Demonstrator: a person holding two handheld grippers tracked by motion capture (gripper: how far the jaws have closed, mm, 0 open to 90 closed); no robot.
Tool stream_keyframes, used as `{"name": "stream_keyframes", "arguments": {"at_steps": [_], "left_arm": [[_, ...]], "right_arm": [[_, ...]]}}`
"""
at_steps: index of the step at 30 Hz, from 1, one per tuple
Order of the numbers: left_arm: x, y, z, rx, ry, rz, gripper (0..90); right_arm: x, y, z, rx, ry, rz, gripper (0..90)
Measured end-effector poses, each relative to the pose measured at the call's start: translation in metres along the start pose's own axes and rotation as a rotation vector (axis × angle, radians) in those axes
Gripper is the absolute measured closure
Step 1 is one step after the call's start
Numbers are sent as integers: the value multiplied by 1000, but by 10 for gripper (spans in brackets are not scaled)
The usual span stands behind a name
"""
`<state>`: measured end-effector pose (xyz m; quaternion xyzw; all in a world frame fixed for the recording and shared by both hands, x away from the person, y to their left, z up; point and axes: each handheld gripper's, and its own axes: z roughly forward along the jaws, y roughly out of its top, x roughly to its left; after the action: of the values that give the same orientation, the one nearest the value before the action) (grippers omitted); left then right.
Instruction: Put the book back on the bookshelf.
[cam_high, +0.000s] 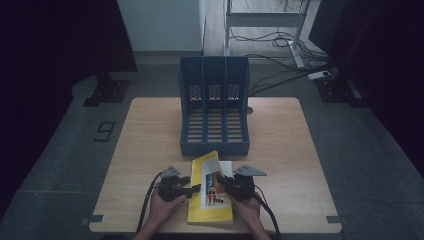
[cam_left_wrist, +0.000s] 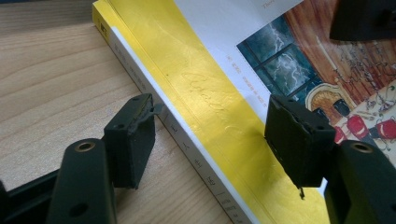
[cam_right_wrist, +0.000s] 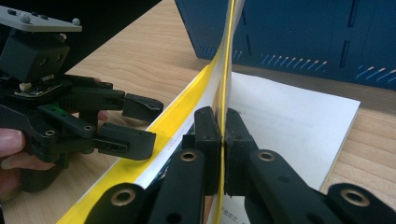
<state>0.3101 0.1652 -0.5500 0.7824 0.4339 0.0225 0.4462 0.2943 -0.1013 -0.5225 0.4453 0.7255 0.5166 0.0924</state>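
Yellow book (cam_high: 210, 189) lies at the table's (cam_high: 280, 150) six o'clock edge, blue file rack (cam_high: 214, 107) standing at twelve. Right gripper (cam_right_wrist: 223, 135) pinches the lifted cover (cam_right_wrist: 227, 56); left gripper (cam_left_wrist: 212, 140) gapes astride the spine. Cover text unreadable.

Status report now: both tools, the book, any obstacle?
Right tool shut on the book cover, lifted. Left tool open, astride the book spine edge, not gripping. Blue file rack behind, apart. No obstacle.
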Motion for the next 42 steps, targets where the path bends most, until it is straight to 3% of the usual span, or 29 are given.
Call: {"name": "stream_keyframes", "arguments": {"at_steps": [17,25,34,42], "left_arm": [[5,0,-1,-12,-31,-41,336],[4,0,0,-14,-29,-37,335],[3,-1,1,-19,-67,-58,327],[0,-1,2,-22,-56,-42,303]], "right_arm": [[5,3,-4,-27,2,-21,869],[5,3,-4,-29,2,-28,869],[8,5,-7,-54,3,-54,870],[10,6,-8,-59,4,-63,869]]}}
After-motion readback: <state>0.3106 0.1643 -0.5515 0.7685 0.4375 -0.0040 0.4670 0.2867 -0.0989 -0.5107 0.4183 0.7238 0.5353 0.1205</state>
